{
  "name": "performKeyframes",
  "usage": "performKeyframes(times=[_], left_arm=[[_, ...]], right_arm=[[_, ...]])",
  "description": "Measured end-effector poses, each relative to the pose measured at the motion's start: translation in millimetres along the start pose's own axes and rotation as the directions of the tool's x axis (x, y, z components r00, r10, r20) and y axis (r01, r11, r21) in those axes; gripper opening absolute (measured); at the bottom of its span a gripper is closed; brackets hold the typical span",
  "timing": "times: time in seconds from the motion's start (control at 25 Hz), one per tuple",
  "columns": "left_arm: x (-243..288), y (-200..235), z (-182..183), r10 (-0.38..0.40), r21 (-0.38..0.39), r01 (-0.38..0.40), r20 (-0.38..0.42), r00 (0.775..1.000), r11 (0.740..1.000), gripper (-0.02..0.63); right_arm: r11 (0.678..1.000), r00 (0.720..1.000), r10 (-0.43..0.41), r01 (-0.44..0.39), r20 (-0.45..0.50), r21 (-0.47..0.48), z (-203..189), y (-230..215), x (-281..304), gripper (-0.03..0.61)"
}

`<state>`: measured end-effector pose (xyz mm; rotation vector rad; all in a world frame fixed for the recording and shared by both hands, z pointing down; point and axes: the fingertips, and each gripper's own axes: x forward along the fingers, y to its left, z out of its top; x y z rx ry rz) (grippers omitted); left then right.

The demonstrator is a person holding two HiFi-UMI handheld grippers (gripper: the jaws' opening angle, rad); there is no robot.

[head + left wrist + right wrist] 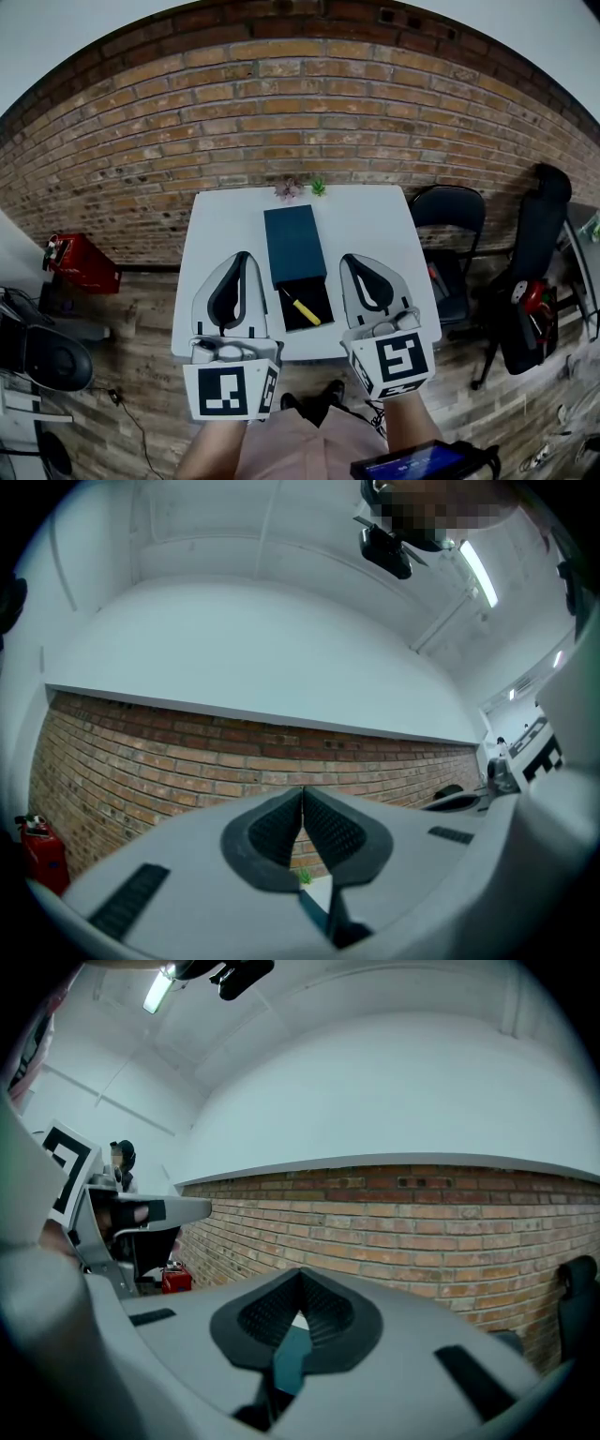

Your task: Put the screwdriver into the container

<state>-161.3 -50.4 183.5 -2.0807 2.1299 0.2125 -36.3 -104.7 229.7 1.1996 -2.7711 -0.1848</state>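
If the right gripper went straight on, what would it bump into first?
Probably the brick wall. The right gripper, shut and empty, points level at it, with nothing seen between. Depth is unclear.

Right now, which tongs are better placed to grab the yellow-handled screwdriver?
The right tongs, narrowly. Both they and the left tongs are shut and empty, flanking the open black tray; the yellow-handled screwdriver lies in it, handle nearer the right side.
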Motion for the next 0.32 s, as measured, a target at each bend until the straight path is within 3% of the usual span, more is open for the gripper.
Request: performKeyframes(times=[0.32], left_arm=[[0.3, 1.3, -2.8, 0.004, -0.003, -0.004, 0.001, 1.000, 1.000, 0.012]], right_arm=[[1.000, 1.000, 0.004, -0.004, 0.001, -0.007, -0.7, 1.3, 2.3, -0.002]])
